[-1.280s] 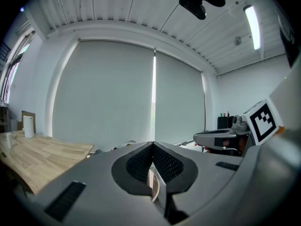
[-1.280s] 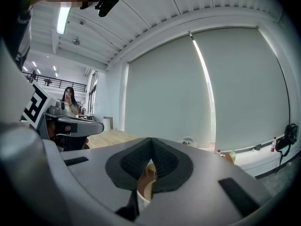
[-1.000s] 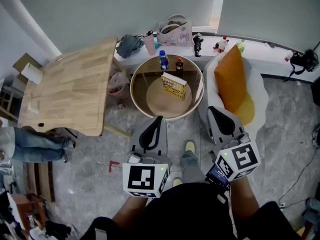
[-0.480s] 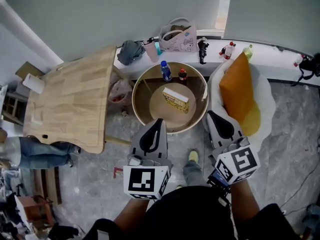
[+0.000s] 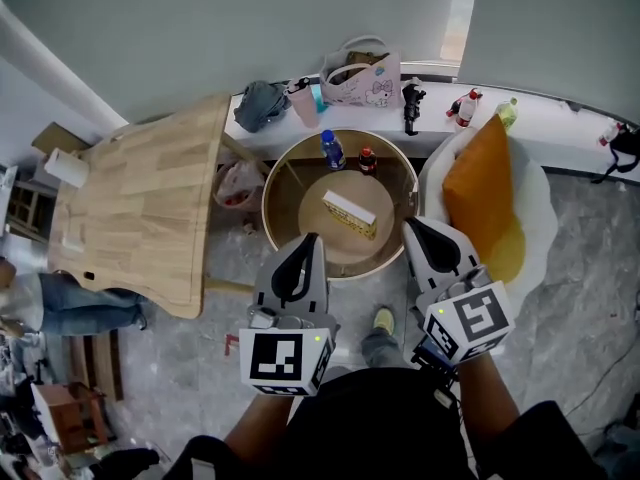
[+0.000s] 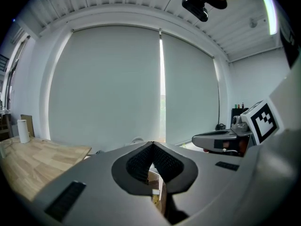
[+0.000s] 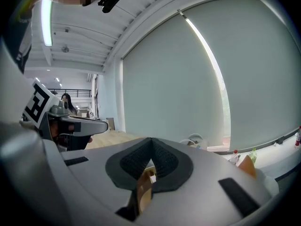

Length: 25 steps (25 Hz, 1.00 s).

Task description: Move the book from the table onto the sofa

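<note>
While the book [image 5: 350,214] lies on the round table [image 5: 272,193], left gripper [image 5: 311,238] sits at its 8 o'clock and right gripper [image 5: 409,224] at 3, both clamped together on nothing.

surface: round table [image 5: 300,206] | centre: book [image 5: 350,214] | far edge: blue bottle [image 5: 331,149], dark bottle [image 5: 367,160]

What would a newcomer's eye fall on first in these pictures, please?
Probably the yellow book lying on the round table, straight ahead. Next, the bright orange cushion on the white sofa right of it, and the left gripper and right gripper, both shut and empty, in the foreground.
</note>
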Motion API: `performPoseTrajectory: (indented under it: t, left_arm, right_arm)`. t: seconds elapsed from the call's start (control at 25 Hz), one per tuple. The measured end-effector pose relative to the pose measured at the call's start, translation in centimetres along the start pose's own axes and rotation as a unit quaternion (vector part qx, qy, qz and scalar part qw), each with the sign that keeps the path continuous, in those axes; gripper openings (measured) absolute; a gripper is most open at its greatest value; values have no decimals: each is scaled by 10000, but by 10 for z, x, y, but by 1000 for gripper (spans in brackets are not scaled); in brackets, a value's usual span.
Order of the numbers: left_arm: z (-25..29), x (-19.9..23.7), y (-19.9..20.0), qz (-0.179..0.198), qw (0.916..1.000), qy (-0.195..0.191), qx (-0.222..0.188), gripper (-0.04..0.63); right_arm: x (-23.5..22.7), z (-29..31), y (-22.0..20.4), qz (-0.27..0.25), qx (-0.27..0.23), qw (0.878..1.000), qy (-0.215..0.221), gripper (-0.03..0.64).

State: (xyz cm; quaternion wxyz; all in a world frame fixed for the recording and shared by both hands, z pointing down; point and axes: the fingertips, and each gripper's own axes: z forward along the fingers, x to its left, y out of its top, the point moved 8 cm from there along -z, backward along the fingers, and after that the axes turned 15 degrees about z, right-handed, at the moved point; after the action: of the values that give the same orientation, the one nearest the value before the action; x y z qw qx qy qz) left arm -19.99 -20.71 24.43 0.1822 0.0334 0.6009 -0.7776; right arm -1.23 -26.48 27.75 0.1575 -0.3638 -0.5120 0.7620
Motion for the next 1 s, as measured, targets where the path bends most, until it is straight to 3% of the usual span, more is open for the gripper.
performPoseTrajectory:
  t: [0.56,1.0]
  left_arm:
    - [23,1,8,-5,9999,153,75,8]
    - [38,13,2,-89,9999,50,54,8]
  right_arm:
    - [-23,21,10,-93,112,9997,185,7]
    - [-28,38,7,-140,300,9995,-23,8]
